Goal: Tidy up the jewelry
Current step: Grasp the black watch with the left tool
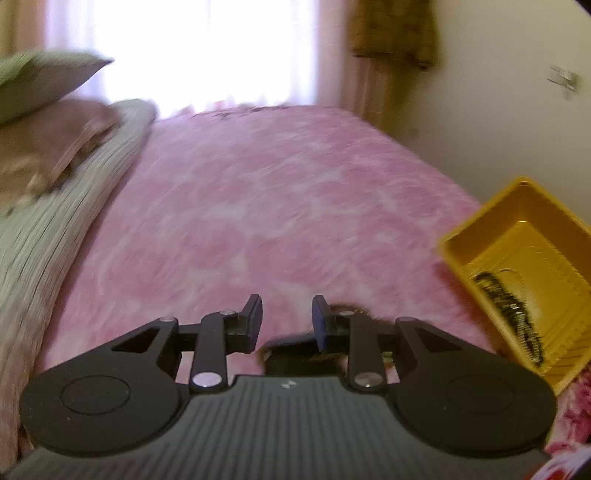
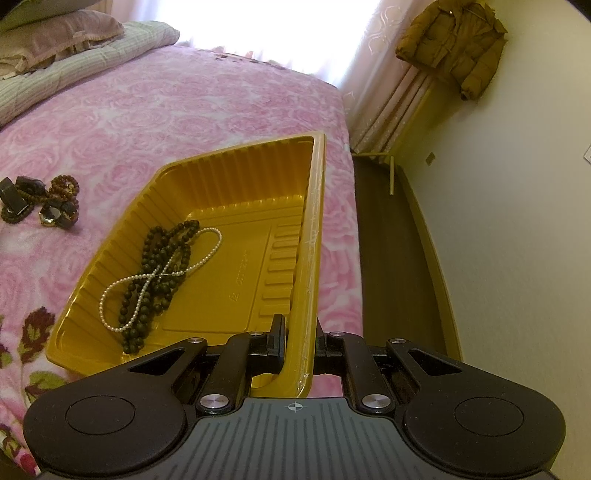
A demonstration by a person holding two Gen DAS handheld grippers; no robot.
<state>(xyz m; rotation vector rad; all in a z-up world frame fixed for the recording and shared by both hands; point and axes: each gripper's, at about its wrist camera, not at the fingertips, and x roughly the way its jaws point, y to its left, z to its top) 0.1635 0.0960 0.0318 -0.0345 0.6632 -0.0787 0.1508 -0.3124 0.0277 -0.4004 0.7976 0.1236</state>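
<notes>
A yellow plastic tray [image 2: 255, 177] lies on the pink bedspread. It holds a dark bead necklace [image 2: 159, 273] and a white pearl strand [image 2: 207, 254]. My right gripper [image 2: 300, 332] is shut on the tray's right rim. A loose pile of dark bracelets and a watch [image 2: 40, 201] lies on the bed left of the tray. In the left wrist view my left gripper [image 1: 287, 317] is open and empty, low over the pile, of which dark pieces [image 1: 295, 350] show between and behind its fingers. The tray [image 1: 480, 236] is to its right with the dark necklace [image 1: 509, 314] inside.
Pillows [image 2: 55, 33] and a folded striped quilt [image 2: 81, 70] lie at the head of the bed. The bed's right edge drops to a dark floor [image 2: 391, 258]. A brown jacket [image 2: 450, 40] hangs by the curtains.
</notes>
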